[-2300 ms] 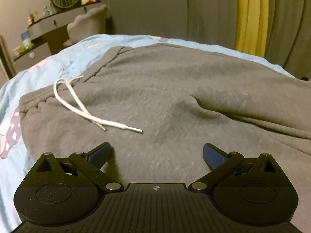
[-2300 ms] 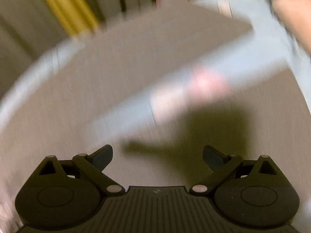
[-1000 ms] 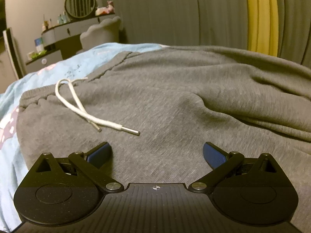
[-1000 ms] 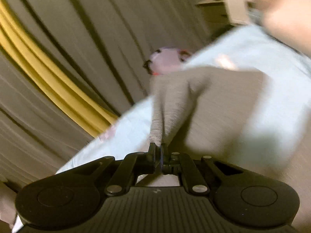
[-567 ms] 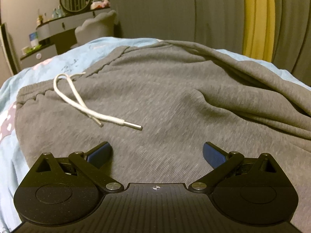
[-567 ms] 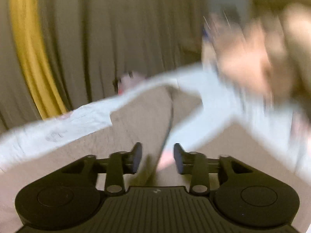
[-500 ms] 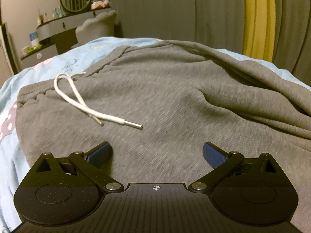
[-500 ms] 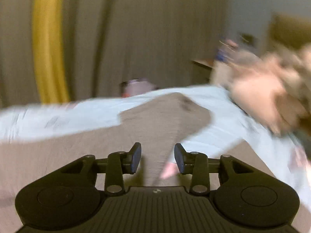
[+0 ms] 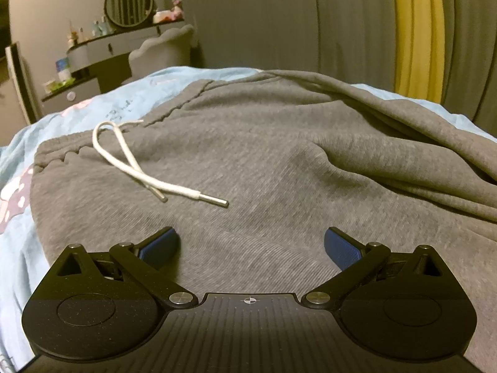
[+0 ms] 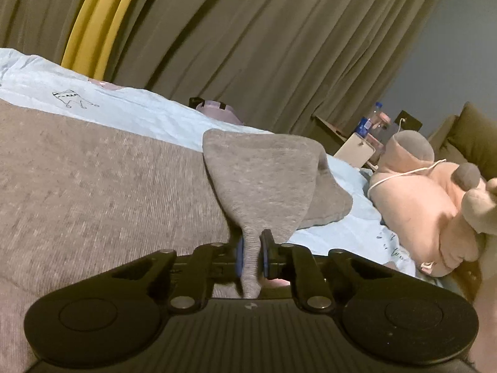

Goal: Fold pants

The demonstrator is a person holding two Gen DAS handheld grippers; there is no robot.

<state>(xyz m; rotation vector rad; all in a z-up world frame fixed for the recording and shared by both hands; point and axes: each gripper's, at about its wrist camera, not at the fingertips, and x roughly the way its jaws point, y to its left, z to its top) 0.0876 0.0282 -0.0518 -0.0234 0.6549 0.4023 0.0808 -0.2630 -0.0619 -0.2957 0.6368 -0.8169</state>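
A dim bedroom with heavy curtains [image 10: 248,46] behind, and a bed under a pale blue sheet [image 10: 130,115] is my work surface. The grey pants [image 9: 264,161] lie spread across that sheet, waistband toward the left of my left view with the white drawstring [image 9: 130,168] looped over the front, and the legs running away to the right, so the long axis goes across the bed from the dresser [image 9: 93,52] side toward the yellow curtain stripe. My right gripper [image 10: 250,256] has a ribbed leg cuff [image 10: 251,255] pinched between its jaws, which are closing on it; the cuff stands up in a fan of cloth above the fingers. I judge I hold it there because the hem is the natural handle for carrying the leg back toward the waist. My left gripper [image 9: 251,245] hovers low over the seat of the pants with its jaws spread wide, nothing between them, probably ready to pin the cloth. A pink plush toy [image 10: 422,205] sits on the bed just beyond the cuff.
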